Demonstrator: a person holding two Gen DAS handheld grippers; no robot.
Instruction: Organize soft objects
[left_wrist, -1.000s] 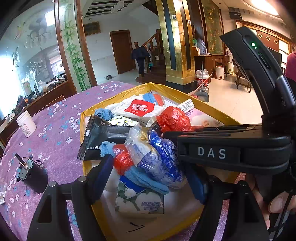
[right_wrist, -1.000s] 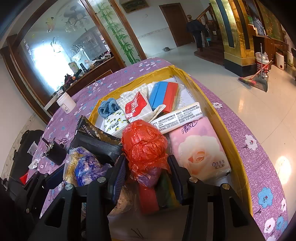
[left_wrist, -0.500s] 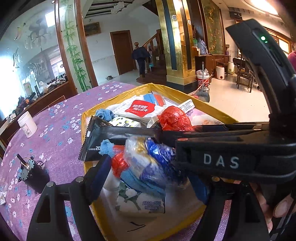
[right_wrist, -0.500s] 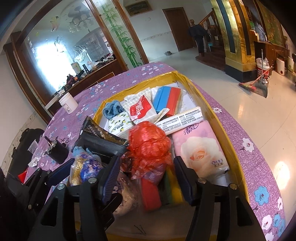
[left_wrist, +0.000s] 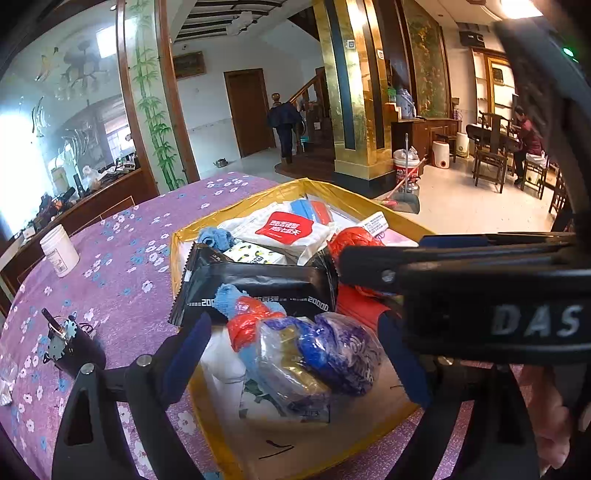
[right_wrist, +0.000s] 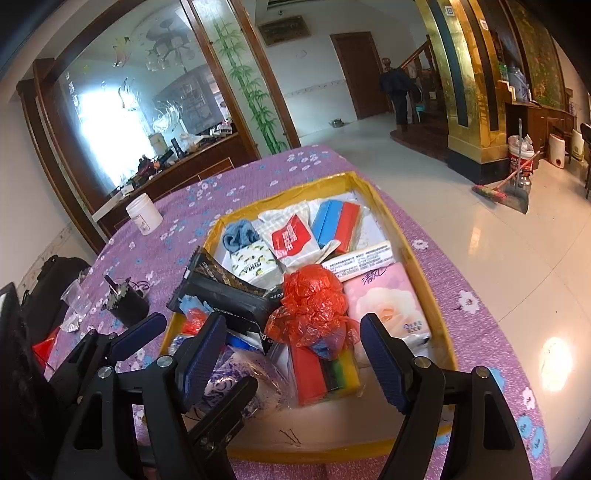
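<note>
A yellow-rimmed box (left_wrist: 177, 236) (right_wrist: 406, 251) on the purple flowered table holds soft packs. My left gripper (left_wrist: 295, 358) hovers at its near end with jaws opening. A clear bag of blue and gold stuff (left_wrist: 321, 354) lies between the pads, which stand off it. My right gripper (right_wrist: 293, 360) is also opening, its pads apart from the crumpled red plastic bag (right_wrist: 314, 299) that rests ahead on a stack of coloured sponges (right_wrist: 325, 373). The right gripper's black body (left_wrist: 480, 288) crosses the left wrist view and hides the box's right side.
In the box lie a black packet (right_wrist: 221, 291), a pink tissue pack (right_wrist: 384, 299), a red-and-blue block (right_wrist: 340, 221), a white bag with a red label (left_wrist: 284, 229) and a blue cloth (right_wrist: 238, 232). A white jar (left_wrist: 59, 251) and a black cup (left_wrist: 74, 350) stand left of it.
Both grippers' jaws have spread. The right pads came off the red bag and that gripper drew back and up. The left pads released the clear bag, which now sits lower.
</note>
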